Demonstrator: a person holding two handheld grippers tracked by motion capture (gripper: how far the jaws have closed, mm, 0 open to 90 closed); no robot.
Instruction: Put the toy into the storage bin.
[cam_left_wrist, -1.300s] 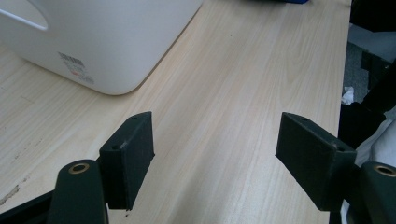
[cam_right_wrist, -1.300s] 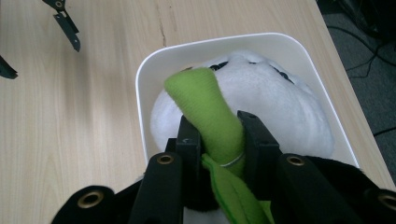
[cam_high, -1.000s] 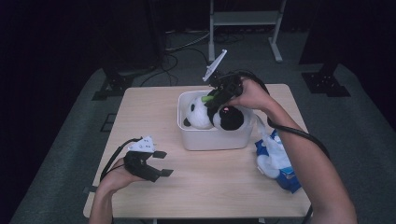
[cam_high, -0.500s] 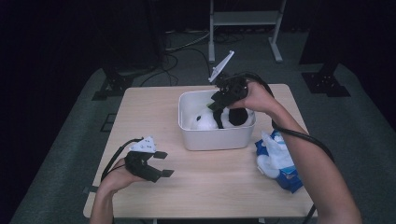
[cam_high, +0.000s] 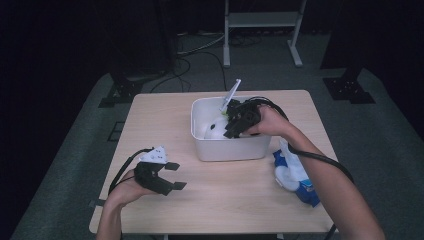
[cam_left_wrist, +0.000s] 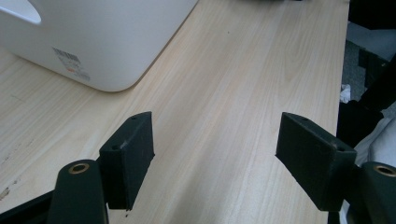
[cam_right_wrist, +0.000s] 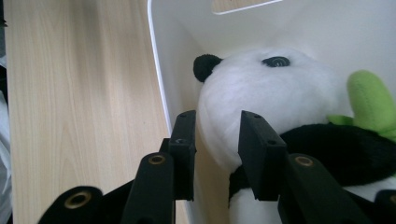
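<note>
A black-and-white plush panda with a green part lies inside the white bin. My right gripper reaches down into the bin. Its jaws have just been closing and now pinch the white plush of the panda's head. In the high view the right gripper covers most of the panda. My left gripper rests low over the front left of the table. In its own view the left gripper stands open over bare wood, with the bin beyond.
A blue and white packet lies on the table at the right, beside my right forearm. Past the table's far edge is dark floor with cables and a white stand.
My right gripper has gone down into the bin and its jaws have narrowed onto the panda. The left gripper has kept still.
</note>
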